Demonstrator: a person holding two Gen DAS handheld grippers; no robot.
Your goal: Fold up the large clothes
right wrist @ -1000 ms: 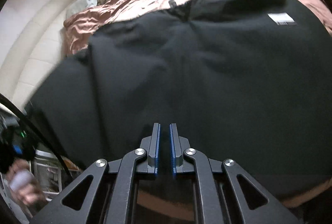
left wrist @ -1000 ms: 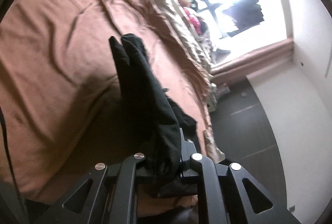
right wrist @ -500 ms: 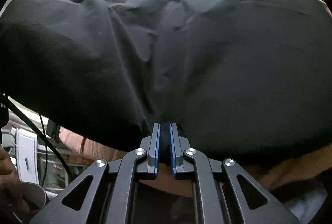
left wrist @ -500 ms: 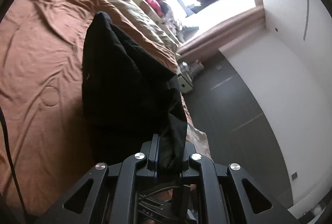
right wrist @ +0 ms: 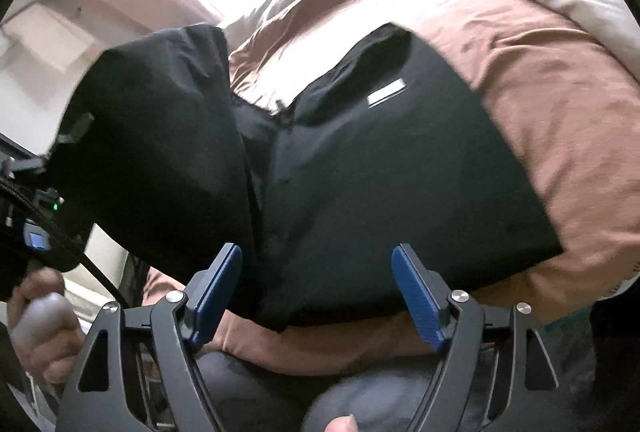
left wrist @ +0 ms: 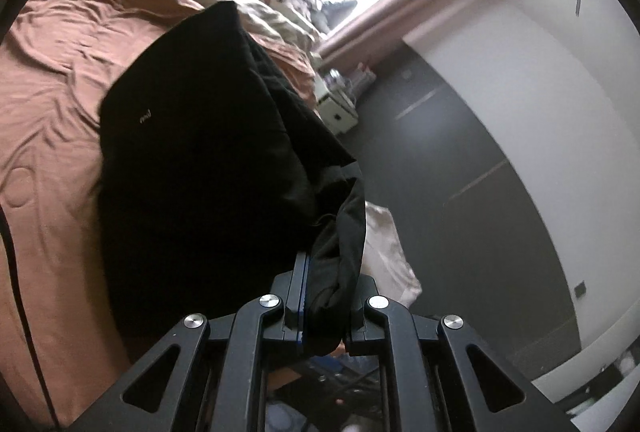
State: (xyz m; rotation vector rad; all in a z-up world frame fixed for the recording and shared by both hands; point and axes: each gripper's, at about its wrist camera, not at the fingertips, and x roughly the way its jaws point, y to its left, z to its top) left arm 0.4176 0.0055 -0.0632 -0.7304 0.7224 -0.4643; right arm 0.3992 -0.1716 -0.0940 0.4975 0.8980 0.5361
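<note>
Item: black garment [right wrist: 400, 171], lying partly spread on the brown bedsheet [right wrist: 540, 79] ahead of the right gripper [right wrist: 316, 296], whose jaws, pressed together a second ago, are now opening with no cloth between them. The left gripper [left wrist: 324, 296] is still clamping a bunched edge, lifting that side over, so the fold is passing to one hand. Only the left wrist view is showing this pinch; only the right is showing the white label [right wrist: 386, 93].

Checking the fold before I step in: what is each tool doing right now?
Left tool: shut on the black garment.
Right tool: opening, nothing gripped.
</note>
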